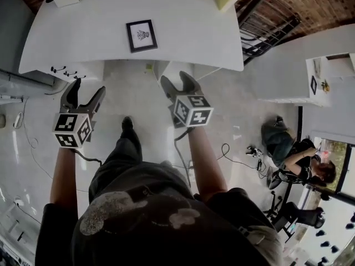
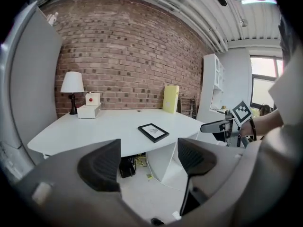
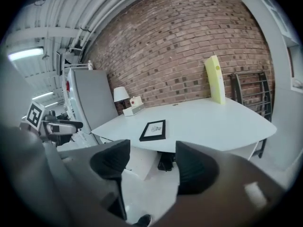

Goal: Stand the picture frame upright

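Left hand-held gripper (image 1: 89, 87) and right hand-held gripper (image 1: 177, 79) gape empty (before table (image 1: 194, 26) edge); picture frame (image 1: 141, 35) flat.

A red brick wall (image 2: 128, 56) ran behind the white counter (image 2: 94, 129), where a white-shaded lamp (image 2: 72, 85) stood at one end and a pale yellow board (image 2: 171, 98) stood against the bricks. A white cabinet (image 2: 211, 91) stood beside a bright window (image 2: 261, 86). The floor (image 1: 133, 96) was pale and glossy.

Head view looks steeply down from above the near edge of the counter (image 1: 183, 32); both gripper views face it low from off that edge, all three sharing its top and picture frame (image 1: 141, 35).
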`<state>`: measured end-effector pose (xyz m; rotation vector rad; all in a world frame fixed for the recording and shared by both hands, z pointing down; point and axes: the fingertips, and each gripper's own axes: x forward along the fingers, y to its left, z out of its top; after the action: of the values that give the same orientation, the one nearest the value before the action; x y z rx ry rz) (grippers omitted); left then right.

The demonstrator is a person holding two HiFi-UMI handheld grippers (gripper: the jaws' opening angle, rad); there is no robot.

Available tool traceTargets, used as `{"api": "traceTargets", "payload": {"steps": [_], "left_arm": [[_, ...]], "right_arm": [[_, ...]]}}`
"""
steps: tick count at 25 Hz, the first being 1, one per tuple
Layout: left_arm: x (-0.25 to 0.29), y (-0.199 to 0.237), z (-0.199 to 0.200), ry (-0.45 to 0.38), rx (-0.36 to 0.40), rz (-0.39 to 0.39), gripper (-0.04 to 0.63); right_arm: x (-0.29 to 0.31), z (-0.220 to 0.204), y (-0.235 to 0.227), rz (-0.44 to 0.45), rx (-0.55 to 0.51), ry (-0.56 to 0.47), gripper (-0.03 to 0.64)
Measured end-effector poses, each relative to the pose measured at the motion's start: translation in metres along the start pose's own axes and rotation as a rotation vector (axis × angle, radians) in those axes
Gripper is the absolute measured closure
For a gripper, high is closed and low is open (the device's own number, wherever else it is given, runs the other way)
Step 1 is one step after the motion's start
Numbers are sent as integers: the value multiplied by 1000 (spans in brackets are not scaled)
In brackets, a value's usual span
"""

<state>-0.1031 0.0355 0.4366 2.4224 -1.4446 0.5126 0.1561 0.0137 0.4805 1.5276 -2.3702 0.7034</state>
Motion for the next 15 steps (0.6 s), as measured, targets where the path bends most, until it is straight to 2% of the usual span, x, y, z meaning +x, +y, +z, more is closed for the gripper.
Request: {"api": "traceTargets", "payload": {"steps": [5, 15], "left_arm": [[59, 50, 19, 28, -1, -68, 229], [120, 70, 22, 80, -26, -155, 230]], "right_arm": [[51, 17, -2, -61, 37, 36, 321], [121, 31, -21, -112, 82, 141, 322]]}}
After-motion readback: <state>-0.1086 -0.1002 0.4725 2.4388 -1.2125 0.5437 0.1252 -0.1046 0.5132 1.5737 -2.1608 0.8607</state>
